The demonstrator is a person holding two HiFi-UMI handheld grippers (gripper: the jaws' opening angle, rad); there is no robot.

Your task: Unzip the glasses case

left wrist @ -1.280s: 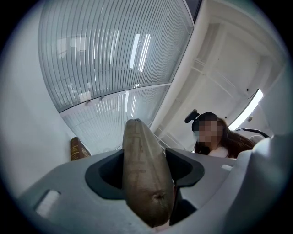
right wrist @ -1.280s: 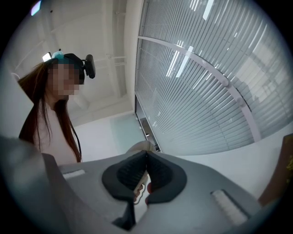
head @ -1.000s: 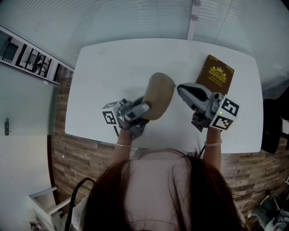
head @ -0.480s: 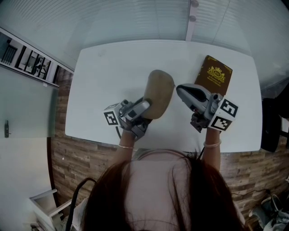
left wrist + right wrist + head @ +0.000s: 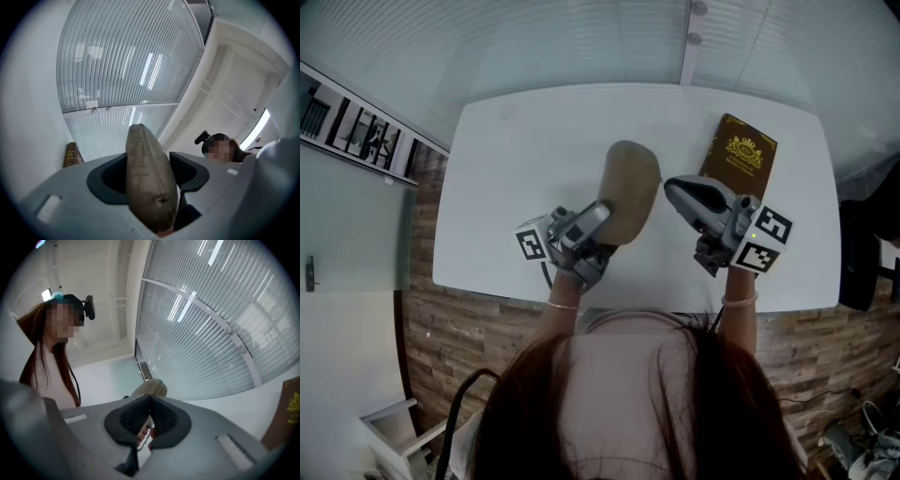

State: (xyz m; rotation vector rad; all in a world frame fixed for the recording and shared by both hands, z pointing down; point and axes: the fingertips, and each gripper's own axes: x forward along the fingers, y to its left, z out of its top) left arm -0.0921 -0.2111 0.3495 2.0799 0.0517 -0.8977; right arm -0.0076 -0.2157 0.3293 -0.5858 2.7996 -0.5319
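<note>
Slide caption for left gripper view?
Left gripper clamps the tan glasses case edge-on; brown book at left.

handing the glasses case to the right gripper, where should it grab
Take the free far end of the glasses case, coming from the side of the right gripper. The left gripper clamps the near end across its thin way, so the rounded far half juts out bare. Pinch its two broad faces there; likely the firmest hold.

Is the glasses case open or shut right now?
Looks shut: the glasses case, clamped in the left tongs, shows its halves together along the edge, no gap.
</note>
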